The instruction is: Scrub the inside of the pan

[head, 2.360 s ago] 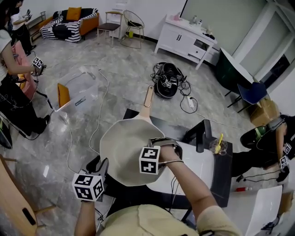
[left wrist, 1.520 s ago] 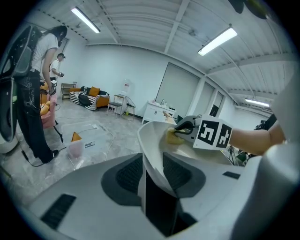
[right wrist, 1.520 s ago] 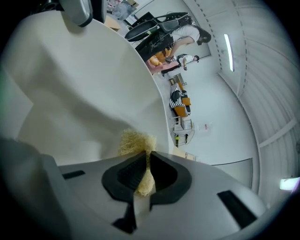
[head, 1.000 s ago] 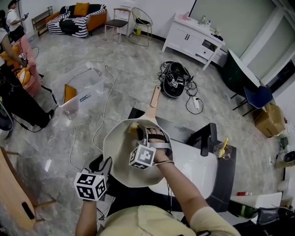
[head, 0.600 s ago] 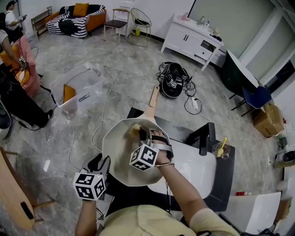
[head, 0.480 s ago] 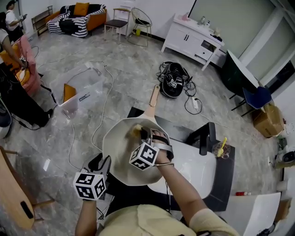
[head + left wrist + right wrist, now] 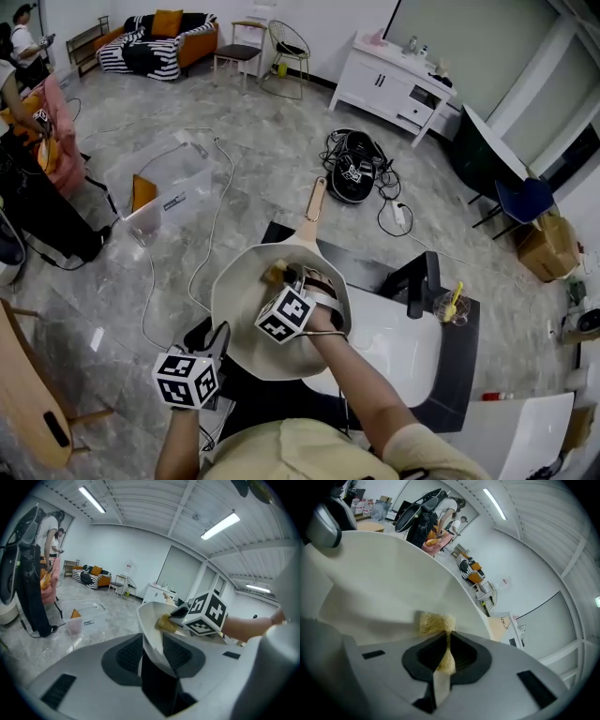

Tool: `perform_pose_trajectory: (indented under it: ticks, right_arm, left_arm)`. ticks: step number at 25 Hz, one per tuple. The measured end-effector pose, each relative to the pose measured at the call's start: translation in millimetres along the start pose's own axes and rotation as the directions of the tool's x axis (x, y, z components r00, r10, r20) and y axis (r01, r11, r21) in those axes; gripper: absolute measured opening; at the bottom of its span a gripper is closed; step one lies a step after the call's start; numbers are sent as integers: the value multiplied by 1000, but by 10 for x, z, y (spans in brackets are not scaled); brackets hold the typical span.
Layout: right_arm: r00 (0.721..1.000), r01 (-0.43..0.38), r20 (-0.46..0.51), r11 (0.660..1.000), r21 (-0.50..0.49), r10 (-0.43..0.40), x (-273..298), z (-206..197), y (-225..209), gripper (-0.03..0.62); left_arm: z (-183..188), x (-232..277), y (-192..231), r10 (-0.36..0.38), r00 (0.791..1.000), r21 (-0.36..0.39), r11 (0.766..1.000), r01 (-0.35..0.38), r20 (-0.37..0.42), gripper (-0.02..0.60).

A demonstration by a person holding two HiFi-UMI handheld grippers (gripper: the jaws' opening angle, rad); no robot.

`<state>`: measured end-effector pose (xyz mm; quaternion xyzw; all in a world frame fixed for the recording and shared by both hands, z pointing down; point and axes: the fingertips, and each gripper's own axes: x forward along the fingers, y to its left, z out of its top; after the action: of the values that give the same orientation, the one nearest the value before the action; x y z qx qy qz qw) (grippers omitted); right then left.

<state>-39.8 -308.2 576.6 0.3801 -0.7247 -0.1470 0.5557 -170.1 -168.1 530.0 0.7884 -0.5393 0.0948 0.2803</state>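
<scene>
**Counter** [image 7: 461, 367]: dark top. It carries the pan at its left end.

**Pan** [image 7: 246, 314]: cream-coloured, with a wooden handle [image 7: 314, 201].
- It is tilted, with the open inside turned toward the person.
- Its long axis runs from the near rim straight away from the person, handle outermost.
- In the left gripper view the pan [image 7: 151, 617] is seen edge-on, rising from the jaws.

**Left hand-held gripper** [image 7: 216, 339]: placed at the pan's near rim, opposite the handle.
- The left hand-held gripper [image 7: 152, 651] has its jaws clamped on the rim, with the pan wall between the pads.
- Judged to be the steadying hand.

**Right hand-held gripper** [image 7: 291, 281]: inside the pan, on the half nearer the handle.
- The right hand-held gripper [image 7: 443, 652] has its jaws pressed tight on a yellow scrub pad [image 7: 436, 623].
- The pad's free end lies against the pan's inner surface [image 7: 379, 578].

**Scrub pad** [image 7: 275, 275]: touching the pan floor just short of the handle root.

**Assessment:**
- Scrubbing is under way.
- Most of the pan floor lies between the pad and the near rim, so the stroke is best drawn back along the pan's long axis, toward the clamped rim.
- Only the right hand can work the pad.
</scene>
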Motion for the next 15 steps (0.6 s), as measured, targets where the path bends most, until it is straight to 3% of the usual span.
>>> perform_pose_trajectory:
  ticks: [6, 15]
  right_arm:
    - [999, -43, 29, 999, -10, 43, 50, 130, 142, 37]
    - [965, -144, 195, 976, -163, 175, -134, 543, 565, 37]
  left_arm:
    - [-10, -5, -8, -7, 1000, -3, 1000, 7, -3, 140]
    - [1, 8, -11, -13, 1000, -1, 1000, 13, -7, 140]
